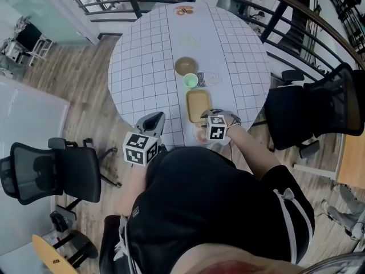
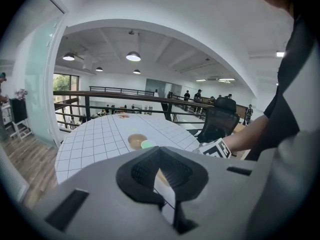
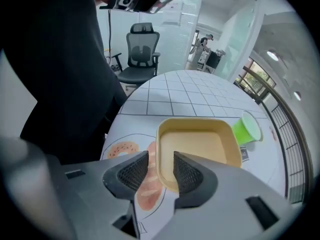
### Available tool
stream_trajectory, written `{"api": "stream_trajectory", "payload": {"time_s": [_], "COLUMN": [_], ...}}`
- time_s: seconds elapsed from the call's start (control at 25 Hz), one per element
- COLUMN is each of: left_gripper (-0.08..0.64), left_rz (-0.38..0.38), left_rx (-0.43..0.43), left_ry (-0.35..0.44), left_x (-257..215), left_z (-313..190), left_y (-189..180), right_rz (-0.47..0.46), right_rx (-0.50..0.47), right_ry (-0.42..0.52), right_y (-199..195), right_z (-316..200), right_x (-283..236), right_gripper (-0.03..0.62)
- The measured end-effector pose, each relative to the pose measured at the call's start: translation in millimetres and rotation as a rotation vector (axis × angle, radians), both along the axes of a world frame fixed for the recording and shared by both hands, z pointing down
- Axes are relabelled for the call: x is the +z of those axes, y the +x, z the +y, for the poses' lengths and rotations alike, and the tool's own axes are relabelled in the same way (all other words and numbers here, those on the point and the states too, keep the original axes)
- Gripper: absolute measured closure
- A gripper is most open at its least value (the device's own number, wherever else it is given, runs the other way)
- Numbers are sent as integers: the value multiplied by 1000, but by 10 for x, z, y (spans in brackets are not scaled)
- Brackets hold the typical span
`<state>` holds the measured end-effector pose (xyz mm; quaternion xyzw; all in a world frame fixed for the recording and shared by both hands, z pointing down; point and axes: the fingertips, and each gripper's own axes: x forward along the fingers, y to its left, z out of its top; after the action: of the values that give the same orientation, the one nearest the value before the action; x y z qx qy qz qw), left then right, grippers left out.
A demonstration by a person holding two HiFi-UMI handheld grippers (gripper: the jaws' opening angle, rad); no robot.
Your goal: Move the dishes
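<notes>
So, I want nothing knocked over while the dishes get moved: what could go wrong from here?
1. The right gripper has its fingers open around one near rim of the tan tray; a pinch at that edge alone could let the tray tilt or slip when lifted.
2. The green cup stands close to the tray's far corner; pushing the tray forward might knock it.
3. The left gripper is shut and off to the side, giving no support.

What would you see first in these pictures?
The big round table with its white checked cloth fills the middle. On it a brown bowl, a green cup and a yellow tray sit in a row. The right tool, jaws apart, straddles the tray's near rim.
</notes>
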<state>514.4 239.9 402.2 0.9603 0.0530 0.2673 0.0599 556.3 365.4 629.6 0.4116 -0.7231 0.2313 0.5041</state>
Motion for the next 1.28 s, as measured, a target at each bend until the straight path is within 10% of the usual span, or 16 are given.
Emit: {"api": "stream_trajectory", "payload": {"time_s": [0.48,0.88,1.28], "left_gripper": [555,555,555], "left_rz": [58,173,181], "left_rx": [24,201,216], "left_ry": [35,-50,-67], "left_x": [-345,-852,-852], "left_z": [-382,-148,-316], "left_y": [74,87,40], "right_rz": [-417,-663,-525], "right_rx": [486,805,909], "right_ry": [519,841,822], "right_y": [-10,-4,170], "right_z": [-204,-600,-686], "right_x": [-1586,-2829,-2763], "right_gripper": [489,554,558]}}
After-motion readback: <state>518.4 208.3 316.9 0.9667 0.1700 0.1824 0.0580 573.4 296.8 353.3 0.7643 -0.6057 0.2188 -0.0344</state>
